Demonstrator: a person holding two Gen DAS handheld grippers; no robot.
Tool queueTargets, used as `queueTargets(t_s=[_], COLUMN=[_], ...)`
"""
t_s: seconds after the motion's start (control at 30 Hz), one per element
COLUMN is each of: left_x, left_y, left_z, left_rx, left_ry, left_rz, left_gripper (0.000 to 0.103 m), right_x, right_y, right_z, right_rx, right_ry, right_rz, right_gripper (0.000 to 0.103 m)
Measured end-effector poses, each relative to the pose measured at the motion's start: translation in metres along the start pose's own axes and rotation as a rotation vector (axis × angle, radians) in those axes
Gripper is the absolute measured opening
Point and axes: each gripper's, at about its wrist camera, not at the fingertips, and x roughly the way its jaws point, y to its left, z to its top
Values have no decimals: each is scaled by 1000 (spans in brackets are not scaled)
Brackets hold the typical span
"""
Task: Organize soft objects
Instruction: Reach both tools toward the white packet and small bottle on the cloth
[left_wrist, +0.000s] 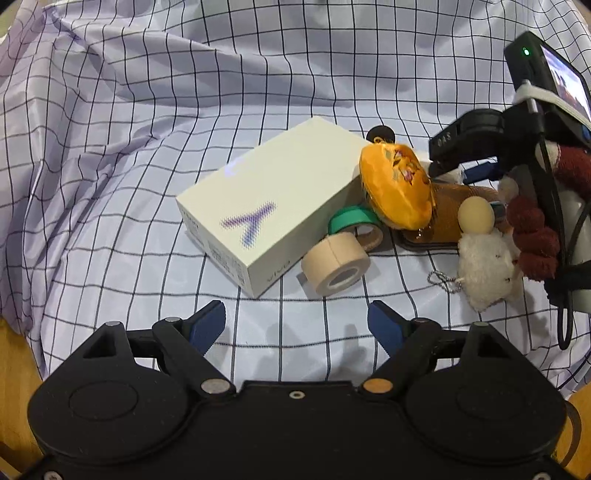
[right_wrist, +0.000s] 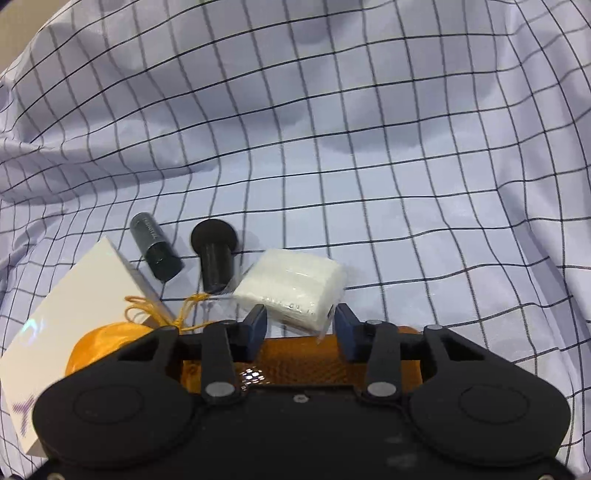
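Right wrist view: the right gripper (right_wrist: 300, 325) has its blue pads on either side of the near edge of a white wrapped tissue pack (right_wrist: 295, 286), pinching it where it lies on the checked cloth (right_wrist: 369, 147), just beside a black stubby peg (right_wrist: 215, 254) and a dark cylinder (right_wrist: 157, 251). The hold is shallow — on the corner and its loose plastic flap — so the pack could well slide out or swing when lifted, knocking the peg. Yellow cord (right_wrist: 147, 306) from the orange pouch (left_wrist: 397, 184) trails close by and might snag. The left gripper (left_wrist: 297, 325) hangs spread and empty over bare cloth, near the white box (left_wrist: 266, 206) and tape rolls (left_wrist: 336, 264) — too far to steady anything.
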Motion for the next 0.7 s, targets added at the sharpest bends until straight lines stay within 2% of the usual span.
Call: queueTargets(t_s=[0.1, 0.2, 0.4, 0.53, 0.7], left_x=[1, 2, -3, -7, -1], left_y=[-1, -3, 2, 11, 15], left_z=[2, 3, 10, 29, 69], left_rx=[7, 8, 21, 31, 56], left_ry=[-3, 3, -17, -43, -71], left_rz=[3, -3, 0, 7, 9], left_gripper=[81, 81, 81, 81, 81], right_x=[2, 3, -4, -7, -10], right_y=[-9, -18, -26, -25, -21], right_z=[3, 6, 11, 12, 12], right_rx=[19, 58, 77, 67, 50], right_ry=[-12, -24, -51, -57, -56], right_rz=[-14, -43, -53, -32, -15], right_gripper=[40, 54, 57, 59, 61])
